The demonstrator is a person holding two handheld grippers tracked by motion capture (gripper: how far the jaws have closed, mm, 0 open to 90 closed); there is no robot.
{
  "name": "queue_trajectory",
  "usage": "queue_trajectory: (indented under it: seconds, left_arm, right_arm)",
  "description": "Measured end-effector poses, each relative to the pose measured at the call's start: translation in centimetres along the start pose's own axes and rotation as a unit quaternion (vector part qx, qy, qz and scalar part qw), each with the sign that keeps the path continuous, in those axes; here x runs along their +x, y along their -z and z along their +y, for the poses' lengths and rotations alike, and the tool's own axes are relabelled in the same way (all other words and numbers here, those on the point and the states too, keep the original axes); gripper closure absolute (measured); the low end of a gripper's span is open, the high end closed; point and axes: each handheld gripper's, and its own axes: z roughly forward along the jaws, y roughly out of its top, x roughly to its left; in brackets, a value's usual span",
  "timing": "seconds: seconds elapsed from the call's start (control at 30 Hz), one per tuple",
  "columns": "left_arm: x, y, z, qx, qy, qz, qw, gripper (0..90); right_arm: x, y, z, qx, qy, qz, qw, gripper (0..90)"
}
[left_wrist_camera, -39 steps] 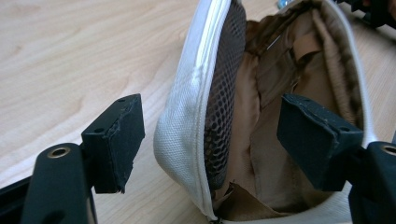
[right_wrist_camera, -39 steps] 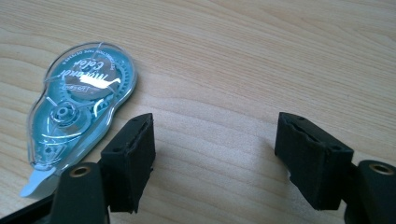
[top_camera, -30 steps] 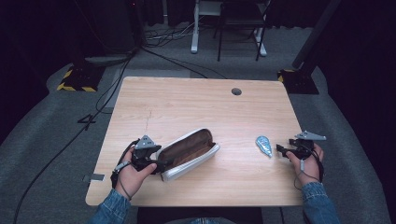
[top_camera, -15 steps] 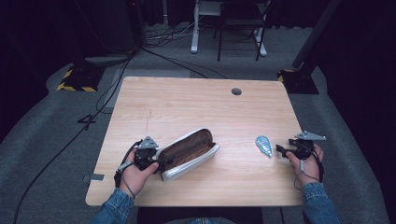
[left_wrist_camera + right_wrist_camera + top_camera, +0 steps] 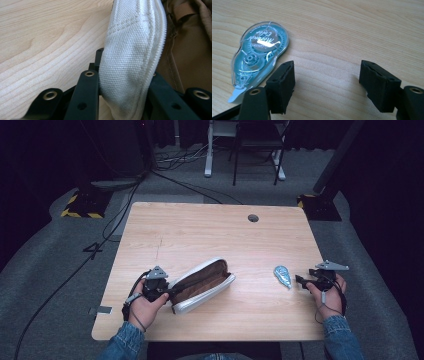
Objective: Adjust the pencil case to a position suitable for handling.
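From above, the left tool (image 5: 167, 291) is gripping the near end of the open pencil case (image 5: 202, 283) lying mid-tabletop (image 5: 210, 230); the right tool (image 5: 299, 281) is resting beside a correction tape dispenser (image 5: 282, 275). Left gripper view: jaws, having just been closing, are pinching the white canvas rim (image 5: 130, 62), soft, light, best held there. Right gripper view: jaws are standing open, empty, the light, slick plastic dispenser (image 5: 259, 56) touching one pad.

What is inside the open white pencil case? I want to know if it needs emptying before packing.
The pencil case lies unzipped, showing brown lining and no contents I can make out. Its depths are shadowed, and the white wall pinched by the left gripper hides that end.
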Motion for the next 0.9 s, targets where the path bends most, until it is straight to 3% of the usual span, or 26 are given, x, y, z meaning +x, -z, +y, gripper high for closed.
queue_trajectory:
  seconds: [0.13,0.33,0.53,0.9]
  left_arm:
    - [-0.1,0.0,0.0,-0.004,-0.002,0.000,1.0000,78.7]
    - [0.0,0.2,0.0,-0.013,0.021,-0.017,0.9996,81.4]
    - [-0.7,0.6,0.4,-0.025,0.013,-0.022,0.9994,82.6]
    - [-2.0,0.8,1.3,-0.027,-0.001,-0.061,0.9977,83.0]
  right_arm:
    - [0.0,0.0,0.0,0.000,0.001,0.000,1.0000,29.3]
    - [0.0,0.0,0.0,0.000,0.001,0.000,1.0000,29.3]
    - [0.0,0.0,0.0,-0.001,0.002,0.001,1.0000,29.3]
    - [0.2,0.1,-0.1,-0.001,0.005,0.003,1.0000,29.2]
